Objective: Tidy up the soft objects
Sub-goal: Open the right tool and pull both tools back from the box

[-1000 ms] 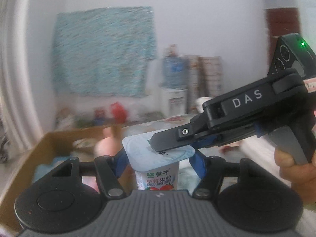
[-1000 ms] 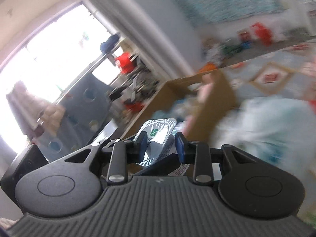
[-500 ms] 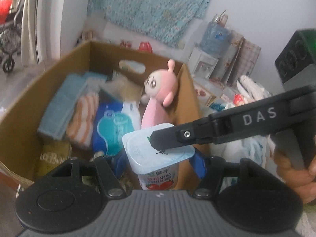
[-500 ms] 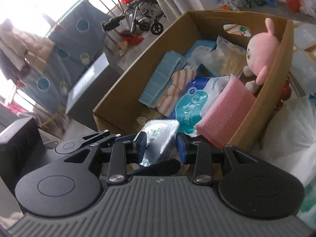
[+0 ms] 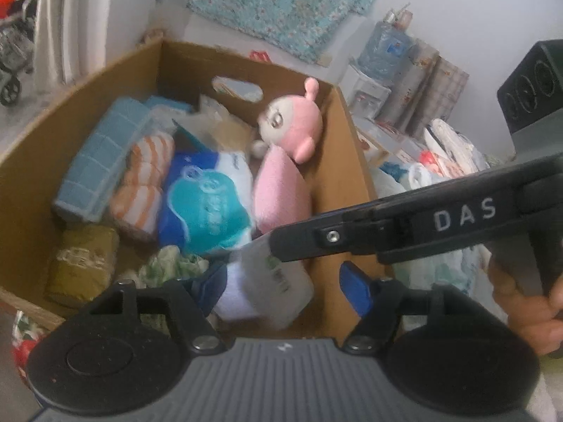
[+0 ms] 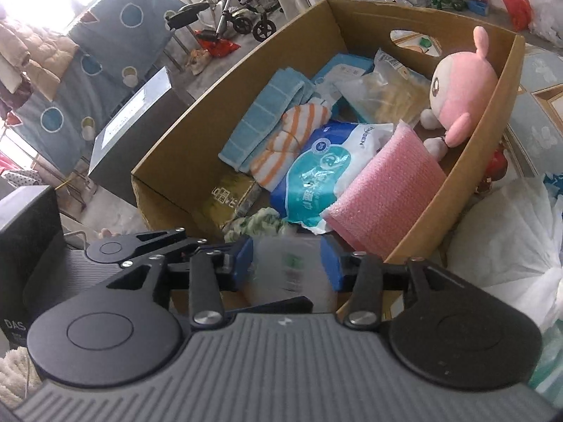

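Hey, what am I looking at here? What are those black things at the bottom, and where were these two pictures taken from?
A person holds a two-finger tool in each hand, and a camera on each looks along its fingers. One picture is from the left tool, the other from the right tool. Both hover over a cardboard box holding a pink plush, a blue towel and a tissue pack. A blurred yogurt cup sits between the pads. The right tool's jaws have just been opening, so it seems released.

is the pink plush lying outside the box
No, the pink plush sits inside the box, leaning in its far right corner.
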The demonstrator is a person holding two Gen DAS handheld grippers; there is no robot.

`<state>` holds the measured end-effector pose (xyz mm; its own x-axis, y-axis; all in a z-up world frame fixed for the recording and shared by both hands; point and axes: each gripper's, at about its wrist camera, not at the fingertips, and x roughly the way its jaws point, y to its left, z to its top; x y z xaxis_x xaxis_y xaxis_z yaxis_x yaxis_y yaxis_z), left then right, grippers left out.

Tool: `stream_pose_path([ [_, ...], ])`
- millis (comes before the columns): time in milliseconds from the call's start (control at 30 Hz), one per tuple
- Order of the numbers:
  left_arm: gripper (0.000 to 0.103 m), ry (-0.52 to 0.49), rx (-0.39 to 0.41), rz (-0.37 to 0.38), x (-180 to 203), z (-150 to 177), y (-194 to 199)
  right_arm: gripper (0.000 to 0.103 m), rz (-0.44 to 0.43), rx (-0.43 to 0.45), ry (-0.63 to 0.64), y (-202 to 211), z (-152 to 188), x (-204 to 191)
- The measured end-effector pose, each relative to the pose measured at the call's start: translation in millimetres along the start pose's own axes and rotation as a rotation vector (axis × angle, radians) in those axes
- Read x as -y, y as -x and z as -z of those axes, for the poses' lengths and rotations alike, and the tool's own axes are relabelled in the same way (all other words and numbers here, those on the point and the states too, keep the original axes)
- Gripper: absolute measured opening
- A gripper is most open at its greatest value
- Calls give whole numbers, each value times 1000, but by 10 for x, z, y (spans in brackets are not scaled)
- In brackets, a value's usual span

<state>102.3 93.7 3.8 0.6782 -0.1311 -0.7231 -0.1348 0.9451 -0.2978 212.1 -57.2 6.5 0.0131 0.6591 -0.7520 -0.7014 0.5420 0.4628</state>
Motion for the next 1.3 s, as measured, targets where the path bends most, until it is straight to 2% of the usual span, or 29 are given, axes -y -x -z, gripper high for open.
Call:
stream_pose_path([
  [300,77,-23,61,-9,23,-23,141,68,-10,71,-20,175,5,14],
  [633,76,-24,92,-20,25,8,212,71,-92,232,-111,660,184,108],
  [733,78,-39,138,-31,80,52,321,76,-110,307,-129,865,370,147],
  [867,92,-65,215,-25,164,153,535,86,-98,427,-140,1056,719,158],
  [1000,101,-85,294,-45,241,278,782,94,-109,537,-205,1125,1072,166],
  [1133,103,-138,376,-62,310,401,1030,102,-83,649,-244,1169,1396,84],
  [1300,103,-150,373,-36,366,501,1216,102,-50,735,-256,1263,1712,-97],
])
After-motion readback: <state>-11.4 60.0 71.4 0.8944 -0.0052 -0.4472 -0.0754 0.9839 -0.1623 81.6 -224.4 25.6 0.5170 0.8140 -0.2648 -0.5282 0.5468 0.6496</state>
